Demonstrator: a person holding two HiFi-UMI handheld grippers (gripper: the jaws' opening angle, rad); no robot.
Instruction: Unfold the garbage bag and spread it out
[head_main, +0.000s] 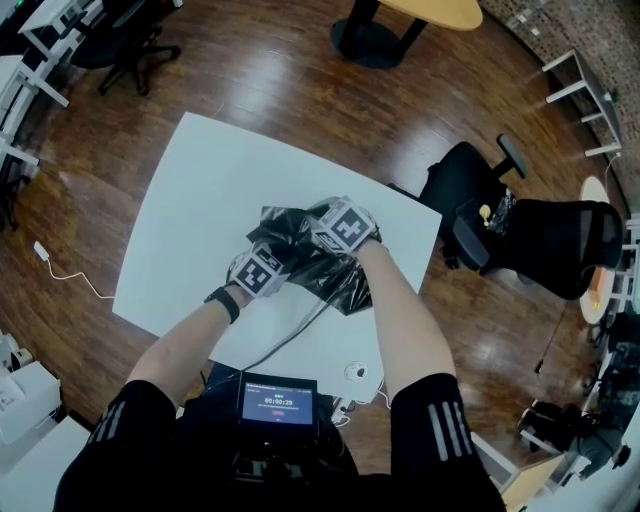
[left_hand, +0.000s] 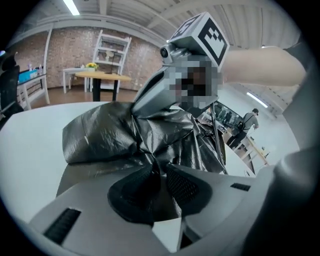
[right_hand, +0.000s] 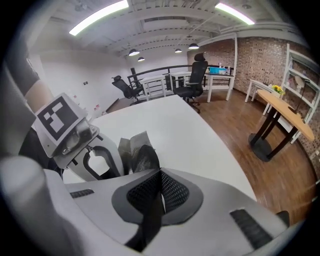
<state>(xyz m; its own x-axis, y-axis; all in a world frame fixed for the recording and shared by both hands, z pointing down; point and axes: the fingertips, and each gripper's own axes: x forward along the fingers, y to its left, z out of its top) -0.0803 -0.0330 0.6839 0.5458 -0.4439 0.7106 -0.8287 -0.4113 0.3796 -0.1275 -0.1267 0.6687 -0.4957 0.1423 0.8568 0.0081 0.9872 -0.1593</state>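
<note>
Left of the table (head_main: 190, 190), a white cable (head_main: 75, 278) trails across the wood floor (head_main: 300, 80).

Your left gripper (left_hand: 161, 172) is over the table's middle, a little toward its near edge. Its jaws are pinched on a fold of the bag (head_main: 320, 270). In the left gripper view the black plastic bunches into the narrow gap between the pads (left_hand: 184, 186) and fans out crumpled beyond them.

The bag lies at the table's middle, creased and heaped, not spread flat. A grey cord (head_main: 290, 335) runs from under it toward the table's near edge.

Your right gripper (right_hand: 160, 187) is also over the table's middle, just on the far side of the left one, so close that each shows in the other's view. Its jaws are fully closed, and a thin strip of the black plastic is caught between the pads and runs back toward you. Ahead of the tips, a small peak of the bag stands up from the table.

By the table's near right corner lies a small white round thing (head_main: 356, 372); you cannot tell what it is. Right of the table, on the floor, stands a black chair (head_main: 480, 215).
</note>
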